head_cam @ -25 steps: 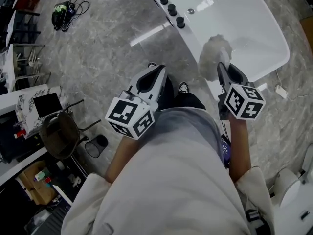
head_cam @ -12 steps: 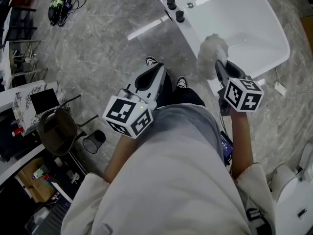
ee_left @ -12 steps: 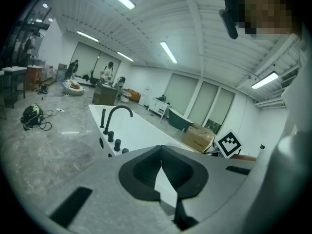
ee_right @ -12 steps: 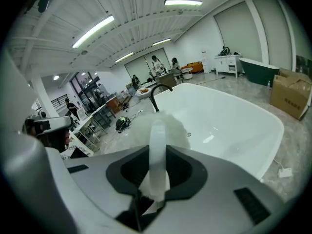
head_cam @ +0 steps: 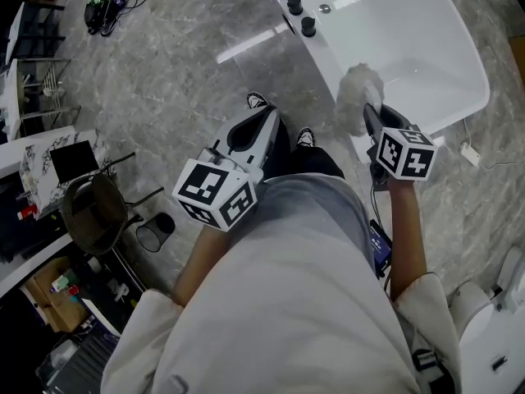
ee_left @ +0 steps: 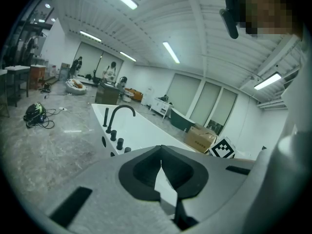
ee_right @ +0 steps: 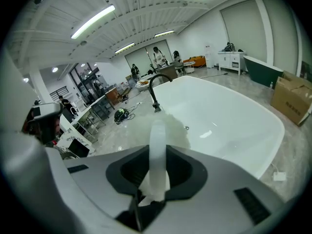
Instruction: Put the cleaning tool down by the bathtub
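The cleaning tool is a duster with a fluffy pale head point(head_cam: 358, 89) and a white handle point(ee_right: 157, 147). My right gripper point(head_cam: 372, 115) is shut on that handle, and the head hangs over the near rim of the white bathtub point(head_cam: 410, 39). In the right gripper view the handle stands between the jaws of the right gripper point(ee_right: 157, 159), with the fluffy head point(ee_right: 173, 128) in front of the tub point(ee_right: 229, 116). My left gripper point(head_cam: 264, 121) is over the floor beside the tub, shut and holding nothing. In its own view, the left gripper point(ee_left: 161, 156) has its jaw tips together.
A black faucet point(ee_right: 153, 89) and black knobs point(head_cam: 294, 5) line the tub's left rim. The person's shoes point(head_cam: 307, 138) stand on grey marble floor. A chair point(head_cam: 94, 212) and a black bin point(head_cam: 152, 235) are at the left, and a power strip point(head_cam: 470, 153) lies right of the tub.
The right gripper with the duster has edged slightly up toward the tub rim. The left gripper has hardly moved.
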